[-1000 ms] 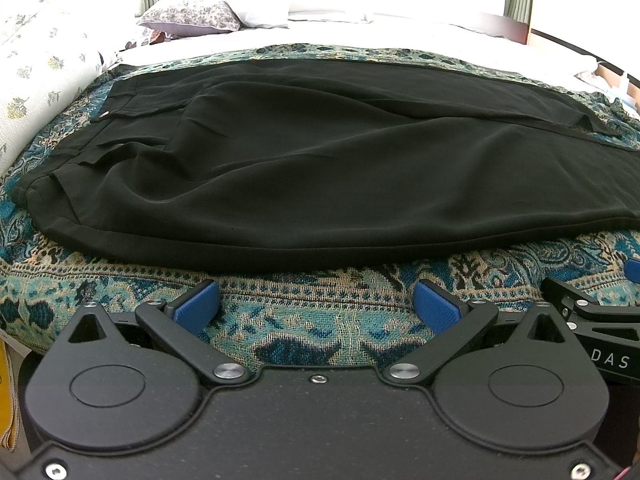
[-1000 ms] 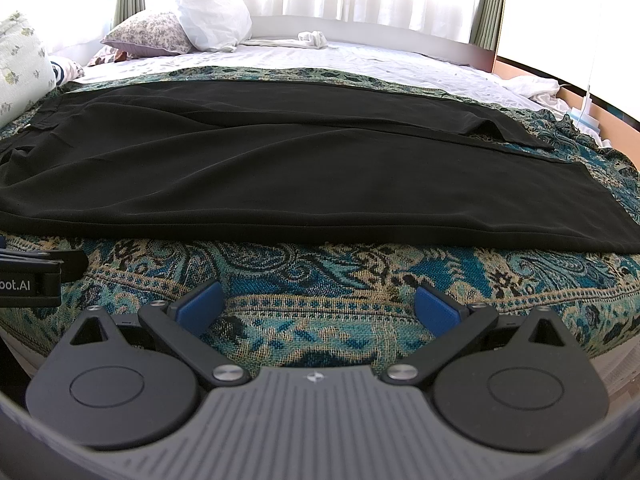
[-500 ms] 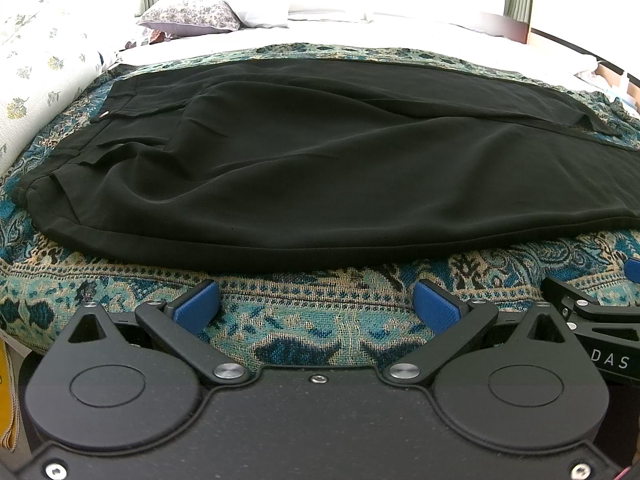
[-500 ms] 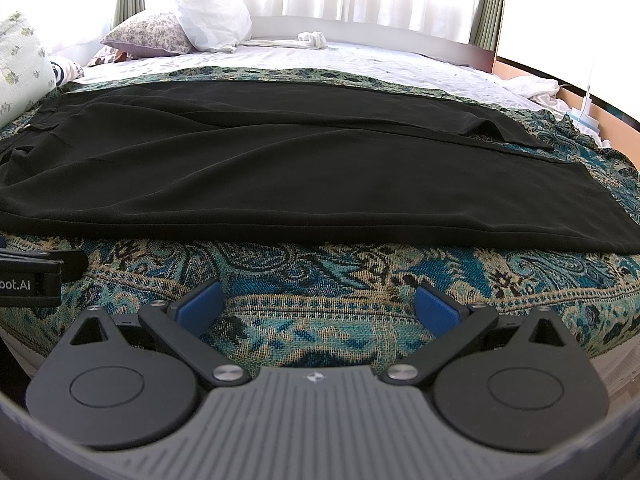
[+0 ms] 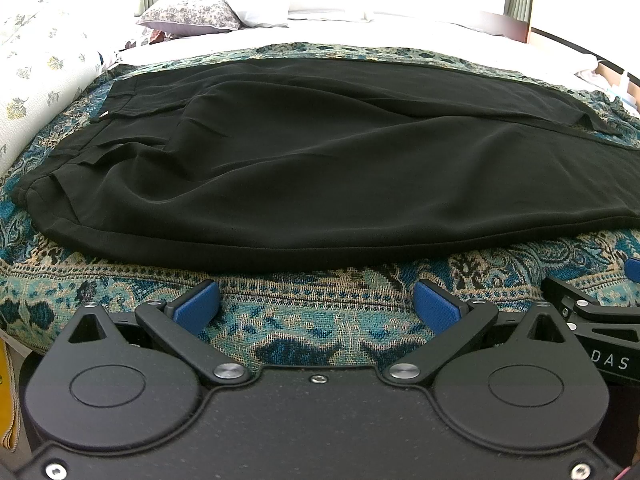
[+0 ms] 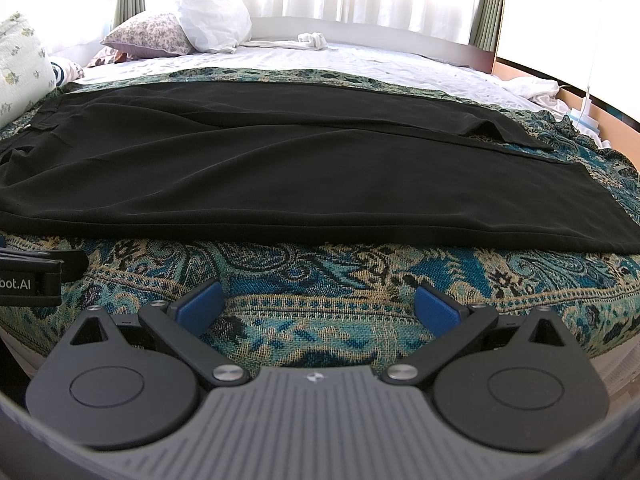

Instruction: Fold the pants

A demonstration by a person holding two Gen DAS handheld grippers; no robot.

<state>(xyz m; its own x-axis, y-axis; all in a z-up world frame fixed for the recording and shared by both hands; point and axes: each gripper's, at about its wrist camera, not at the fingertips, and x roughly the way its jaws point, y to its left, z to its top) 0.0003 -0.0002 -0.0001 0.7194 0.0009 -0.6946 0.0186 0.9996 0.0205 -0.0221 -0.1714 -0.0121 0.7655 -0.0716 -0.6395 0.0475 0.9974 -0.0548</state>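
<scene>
A pair of black pants [image 5: 320, 168] is lying flat across a teal paisley bedspread [image 5: 312, 320], filling the middle of both views, waistband toward the left edge of the frame and leg hems toward the right. At the lower left of the left wrist view, the left hand-held gripper [image 5: 316, 304] is hovering over the bedspread's near edge with its blue pads spread wide and gripping nothing; the right hand-held gripper [image 6: 318, 306] is doing the same in the lower centre of its own view, also wide open and empty-handed.

The fabric is looking thin, matte and slippery, rippling in soft creases near the waistband [image 5: 76, 152], where pleats and a small metal fastener are showing. The far leg is lying slightly askew at the upper right, its hem overlapping the near one.

The likely trouble: a pinch on the near hem could be catching the woven bedspread along with the cloth, or taking only the top layer, letting the drapey legs slide apart and folding crookedly. Floral pillows [image 6: 148, 36] and a white sheet [image 6: 360, 60] are resting well beyond the pants.
</scene>
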